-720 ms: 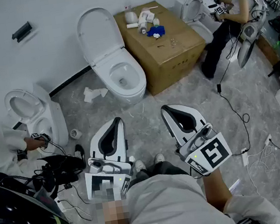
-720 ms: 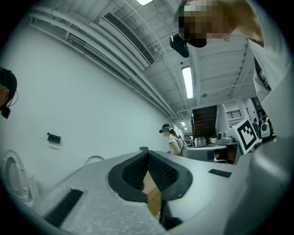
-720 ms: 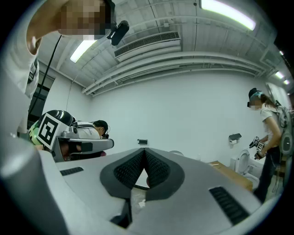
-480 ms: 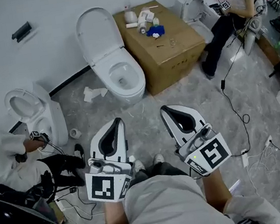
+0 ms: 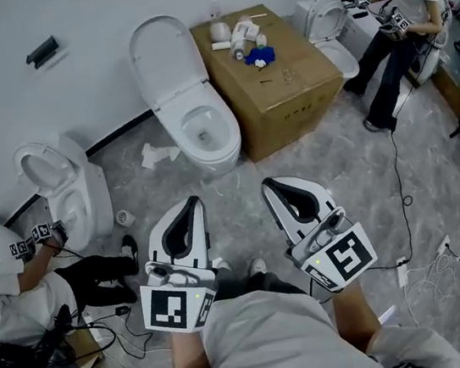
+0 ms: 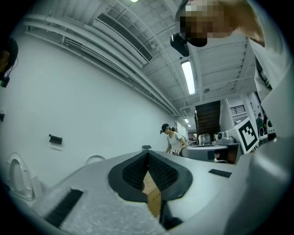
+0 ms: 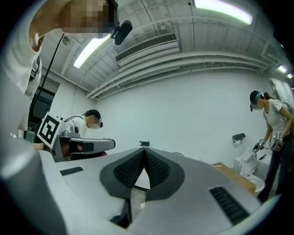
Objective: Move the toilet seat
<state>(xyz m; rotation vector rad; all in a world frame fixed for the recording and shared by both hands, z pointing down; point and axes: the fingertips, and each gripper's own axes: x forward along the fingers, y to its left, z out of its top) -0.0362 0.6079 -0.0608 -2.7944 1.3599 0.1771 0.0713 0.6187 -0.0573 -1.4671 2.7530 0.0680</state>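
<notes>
In the head view a white toilet [image 5: 206, 135] stands against the far wall, its lid [image 5: 164, 56] raised upright. Both grippers hover low in that view, over the floor, well short of the bowl. My left gripper [image 5: 192, 202] is shut with nothing in it, its tips pointing toward the toilet. My right gripper [image 5: 268, 183] is beside it, also shut and empty. In the left gripper view the pads of my left gripper [image 6: 148, 153] meet with only the room behind them. The right gripper view shows my right gripper [image 7: 144, 150] closed the same way.
A cardboard box [image 5: 278, 77] with small items on top stands right of the toilet. A second toilet [image 5: 64, 191] is at the left with a person crouched by it. A third toilet [image 5: 330, 22] is at the back right beside a standing person. Crumpled tissue [image 5: 157, 154] and cables [image 5: 402, 187] lie on the floor.
Both grippers have stayed almost where they were. The person at the left has shifted lower and further left. The person at the back right has stood up and moved right.
</notes>
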